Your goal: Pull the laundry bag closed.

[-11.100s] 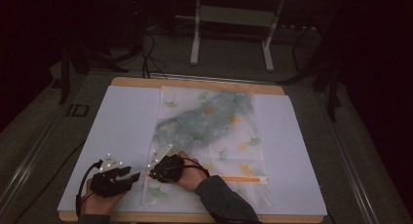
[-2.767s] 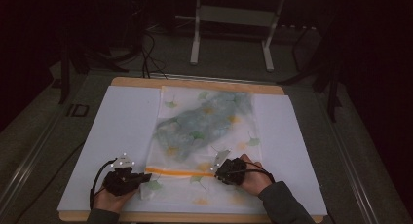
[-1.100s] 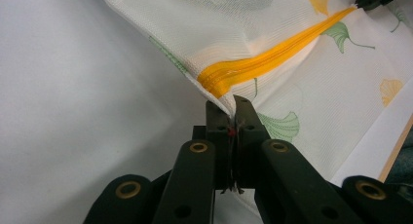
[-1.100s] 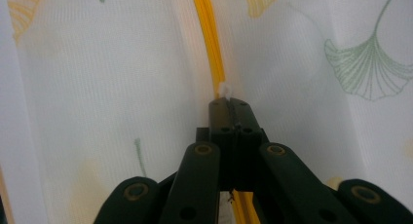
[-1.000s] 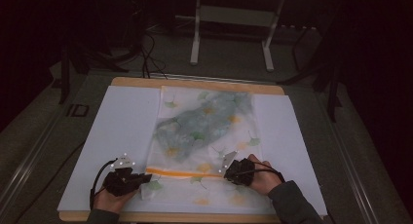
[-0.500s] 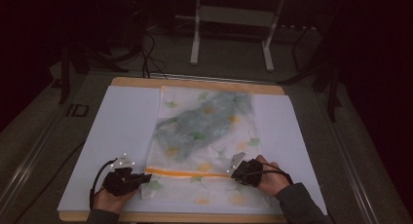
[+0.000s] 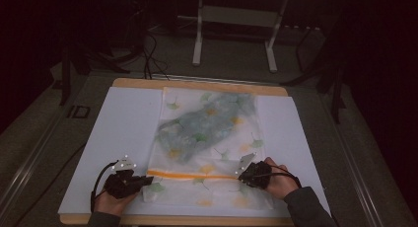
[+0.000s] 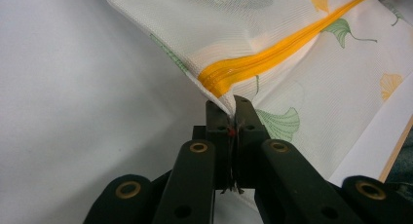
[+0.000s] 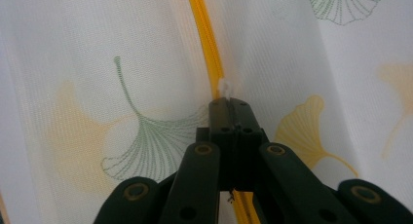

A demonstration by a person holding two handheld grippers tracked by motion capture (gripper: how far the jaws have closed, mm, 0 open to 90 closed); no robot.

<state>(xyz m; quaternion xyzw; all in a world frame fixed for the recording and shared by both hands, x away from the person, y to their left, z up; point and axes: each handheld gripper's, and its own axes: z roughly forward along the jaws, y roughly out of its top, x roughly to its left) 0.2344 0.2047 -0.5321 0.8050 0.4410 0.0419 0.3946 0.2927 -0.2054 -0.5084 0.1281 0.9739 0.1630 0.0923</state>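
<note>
A white mesh bag [image 7: 209,138] printed with green and yellow ginkgo leaves lies flat on the white sheet, bluish-grey fabric showing through it. An orange zipper [image 7: 190,174] runs across its near end. My left gripper [image 7: 146,179] is shut on the bag's left corner [image 8: 221,100] where the zipper ends. My right gripper [image 7: 242,175] is shut on the white zipper pull [image 9: 225,90], far along the orange zipper [image 9: 207,39] toward the bag's right side.
A white sheet [image 7: 123,123] covers a wooden board [image 7: 197,84] whose edges show at the back and front. Dark floor, cables and a metal stand [image 7: 234,19] lie beyond the table.
My right gripper has travelled rightward along the zipper with the pull, from near the left end to the bag's right side. The left gripper has stayed clamped on the left corner.
</note>
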